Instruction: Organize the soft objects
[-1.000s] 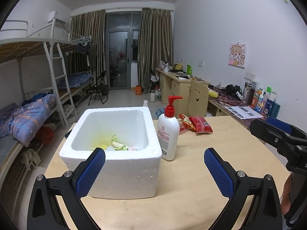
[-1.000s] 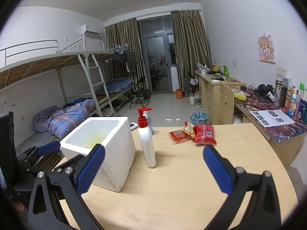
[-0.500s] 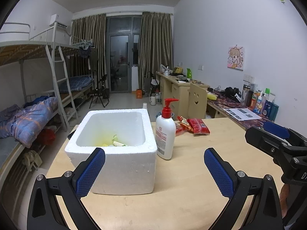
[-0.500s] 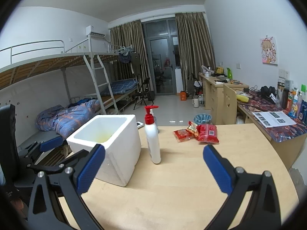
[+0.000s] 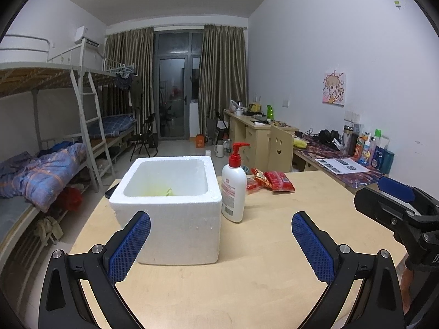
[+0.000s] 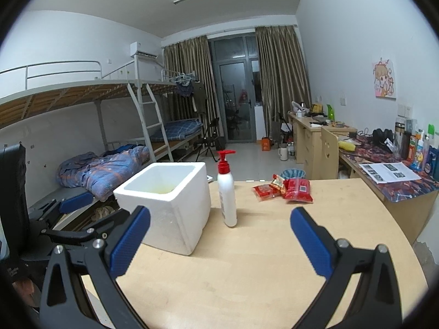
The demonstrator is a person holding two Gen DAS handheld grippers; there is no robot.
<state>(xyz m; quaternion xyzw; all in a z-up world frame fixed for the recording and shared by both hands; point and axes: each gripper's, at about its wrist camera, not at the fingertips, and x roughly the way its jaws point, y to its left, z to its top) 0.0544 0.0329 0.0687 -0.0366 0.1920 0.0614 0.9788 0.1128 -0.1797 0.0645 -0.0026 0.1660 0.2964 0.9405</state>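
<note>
A white foam box (image 5: 175,211) stands on the wooden table (image 5: 260,260), with yellow-green soft items partly visible inside. It also shows in the right wrist view (image 6: 175,205). Red snack packets (image 5: 271,182) lie at the table's far side, also in the right wrist view (image 6: 285,190). My left gripper (image 5: 221,244) is open and empty, in front of the box. My right gripper (image 6: 219,242) is open and empty, to the right of the box. Each gripper shows at the edge of the other's view.
A white pump bottle with a red top (image 5: 233,189) stands right beside the box, also in the right wrist view (image 6: 227,192). A phone (image 5: 114,189) lies behind the box. Bunk beds stand left, desks with clutter right.
Both grippers have pulled back and lowered away from the box and bottle, which look smaller and farther. The box's contents are less visible. Both stay open.
</note>
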